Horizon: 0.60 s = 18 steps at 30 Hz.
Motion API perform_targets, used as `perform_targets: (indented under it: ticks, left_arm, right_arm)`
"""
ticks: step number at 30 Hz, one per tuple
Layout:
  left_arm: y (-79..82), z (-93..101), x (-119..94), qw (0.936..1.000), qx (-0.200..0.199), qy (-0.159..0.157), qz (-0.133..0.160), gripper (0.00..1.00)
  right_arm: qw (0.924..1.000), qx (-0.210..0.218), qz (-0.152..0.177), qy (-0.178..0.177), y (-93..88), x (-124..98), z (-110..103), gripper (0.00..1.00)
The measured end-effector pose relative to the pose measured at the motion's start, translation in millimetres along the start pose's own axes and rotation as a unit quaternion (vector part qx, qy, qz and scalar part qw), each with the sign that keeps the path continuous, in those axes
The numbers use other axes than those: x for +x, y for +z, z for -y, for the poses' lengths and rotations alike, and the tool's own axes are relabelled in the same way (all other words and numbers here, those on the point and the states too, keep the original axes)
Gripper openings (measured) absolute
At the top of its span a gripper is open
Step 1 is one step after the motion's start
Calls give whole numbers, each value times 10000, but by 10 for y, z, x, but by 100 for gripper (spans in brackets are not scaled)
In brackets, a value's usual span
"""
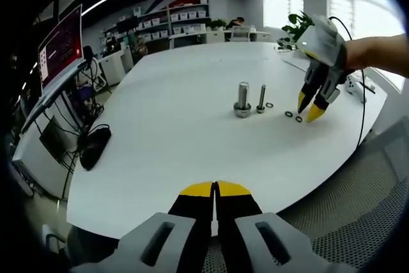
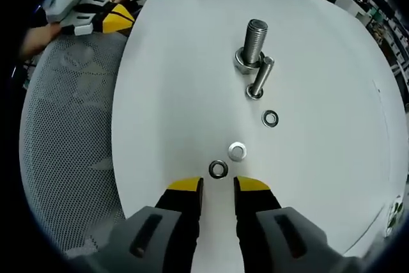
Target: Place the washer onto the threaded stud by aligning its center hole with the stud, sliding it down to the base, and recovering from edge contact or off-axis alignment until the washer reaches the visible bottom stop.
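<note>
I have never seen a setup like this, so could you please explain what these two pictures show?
A person holds a two-jaw claw in each hand, and a camera rides on each one. In the left gripper view, the left claw is shut, back near the white table's edge. In the right gripper view, the right claw is open just behind a washer. Two more washers lie beyond it, then a thin stud and a thick stud standing upright. Neither claw holds anything.
</note>
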<state>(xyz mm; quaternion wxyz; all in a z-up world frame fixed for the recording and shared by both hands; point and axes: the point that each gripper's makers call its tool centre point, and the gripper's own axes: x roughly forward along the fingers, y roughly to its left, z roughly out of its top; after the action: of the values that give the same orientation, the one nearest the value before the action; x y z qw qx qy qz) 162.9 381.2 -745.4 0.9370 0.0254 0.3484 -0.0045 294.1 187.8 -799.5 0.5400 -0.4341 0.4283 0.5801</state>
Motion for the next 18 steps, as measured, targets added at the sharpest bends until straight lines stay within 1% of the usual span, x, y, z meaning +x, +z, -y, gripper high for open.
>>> perform_targets:
  ticks: [3, 6, 9, 11, 14, 16, 18]
  left_arm:
    - [2, -1, -1, 10000, -3, 4, 5, 0]
    - [-5, -1, 2, 10000, 0, 7, -15, 0]
    - [-13, 0, 3, 10000, 10, 6, -38, 0]
    - [-7, 5, 2, 10000, 18, -6, -23, 0]
    - [-9, 3, 2, 10000, 15, -4, -28, 0]
    - [-9, 4, 4, 10000, 16, -4, -33, 0]
    - [-14, 4, 5, 10000, 20, -5, -46, 0]
  right_arm:
    - [10000, -72, -43, -37, 2, 15, 2, 22]
    - [9991, -383, -141, -85, -2, 5, -13, 23]
    - [9993, -344, -148, -84, -5, 8, 3, 23]
    - [9986, -522, -113, -55, 6, 12, -1, 23]
    - [9990, -443, 4, -40, 28, 11, 6, 23]
    - [9983, -570, 92, -21, 47, 15, -2, 22]
    - [9981, -611, 91, -9, 56, 19, -2, 22]
